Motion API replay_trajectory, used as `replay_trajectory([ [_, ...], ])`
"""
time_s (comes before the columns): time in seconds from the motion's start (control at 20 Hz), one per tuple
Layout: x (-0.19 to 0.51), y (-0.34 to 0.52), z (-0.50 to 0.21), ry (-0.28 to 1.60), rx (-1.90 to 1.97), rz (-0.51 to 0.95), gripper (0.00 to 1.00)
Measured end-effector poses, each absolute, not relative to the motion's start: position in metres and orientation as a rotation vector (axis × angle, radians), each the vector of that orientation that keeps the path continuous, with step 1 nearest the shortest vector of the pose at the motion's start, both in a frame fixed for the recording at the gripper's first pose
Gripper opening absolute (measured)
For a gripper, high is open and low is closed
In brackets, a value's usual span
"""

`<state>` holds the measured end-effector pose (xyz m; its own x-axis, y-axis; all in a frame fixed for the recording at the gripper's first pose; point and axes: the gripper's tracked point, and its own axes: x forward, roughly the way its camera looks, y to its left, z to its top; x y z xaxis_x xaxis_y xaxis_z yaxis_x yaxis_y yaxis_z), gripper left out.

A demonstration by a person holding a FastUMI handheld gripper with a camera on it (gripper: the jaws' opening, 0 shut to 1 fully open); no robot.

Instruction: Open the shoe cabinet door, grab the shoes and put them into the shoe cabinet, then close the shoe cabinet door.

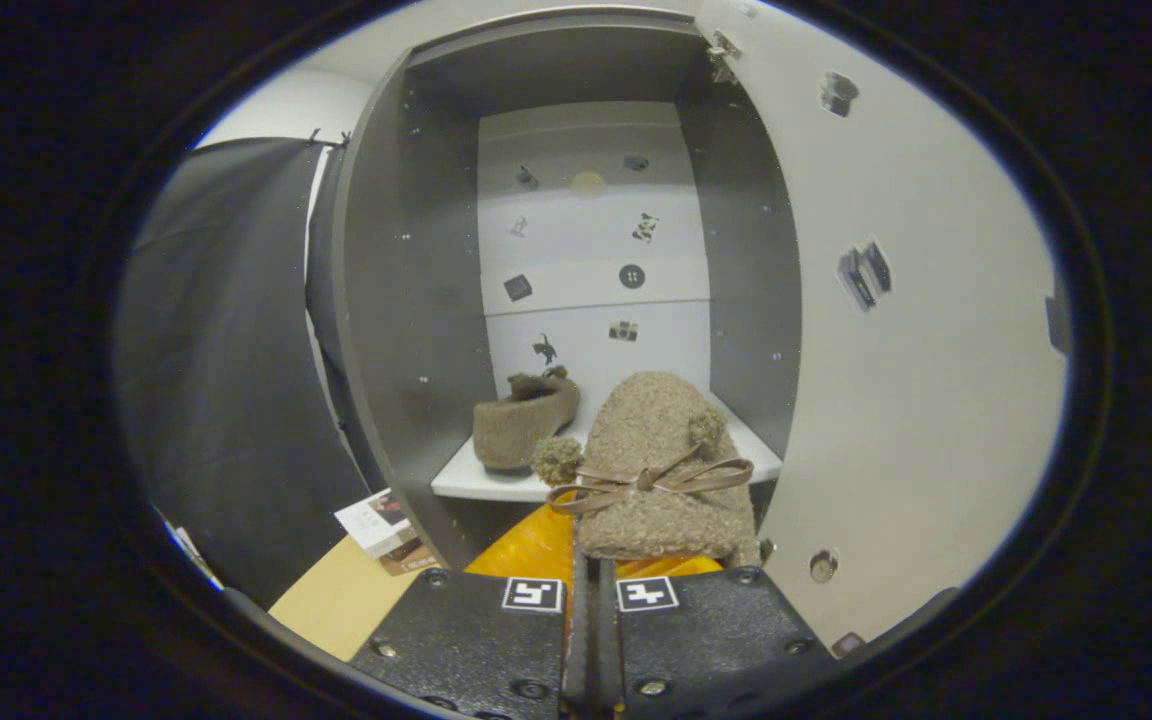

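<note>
- Booth wall (226, 380): dark cloth, hung in soft folds to the left of the cabinet.
- Small cartons (381, 525): flat printed boxes lay on a pale wooden floor (336, 600) at the foot of the cabinet's left panel.
- Shoe cabinet (406, 300): tall, boxy, with dark grey matte side panels and a white back panel carrying small dark stickers; a white shelf (481, 480) spanned its lower part.
- First shoe (521, 420): tan, woolly slip-on with a low rounded toe, rested on the left half of the shelf, toe pointing toward the front left.
- Yellow surface (531, 550): glossy, seen below the shelf edge and just ahead of the fingers.
- Gripper (591, 600): its fingers stood nearly closed, only a thin slit between them, and the rear of the second shoe ran down into that slit; the grip appeared firm on both sides.
- Second shoe (651, 470): tan, curly bouclé slip-on, rounded toe aimed into the cabinet, two fuzzy pompoms and a thin smooth brown ribbon bow across the top. It hung just ahead of the fingers, its toe over the right half of the shelf.
- Cabinet door (916, 380): smooth, pale inner face, swung wide open on the right, with hinge hardware at the top and stickers scattered over it; it stood close beside the held shoe.
</note>
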<state>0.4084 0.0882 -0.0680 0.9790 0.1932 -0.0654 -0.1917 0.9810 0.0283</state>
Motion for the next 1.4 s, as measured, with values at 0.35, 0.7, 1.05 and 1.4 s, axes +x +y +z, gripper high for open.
replay_trajectory([
  [0.35, 0.487, 0.098, -0.019, 0.024, 0.015, 0.160, 0.07],
  [0.7, 0.572, 0.097, 0.005, 0.013, -0.020, 0.131, 0.07],
  [1.05, 0.616, 0.112, -0.042, 0.172, -0.019, 0.154, 0.07],
  [1.4, 0.640, 0.109, -0.073, 0.329, -0.021, 0.124, 0.07],
])
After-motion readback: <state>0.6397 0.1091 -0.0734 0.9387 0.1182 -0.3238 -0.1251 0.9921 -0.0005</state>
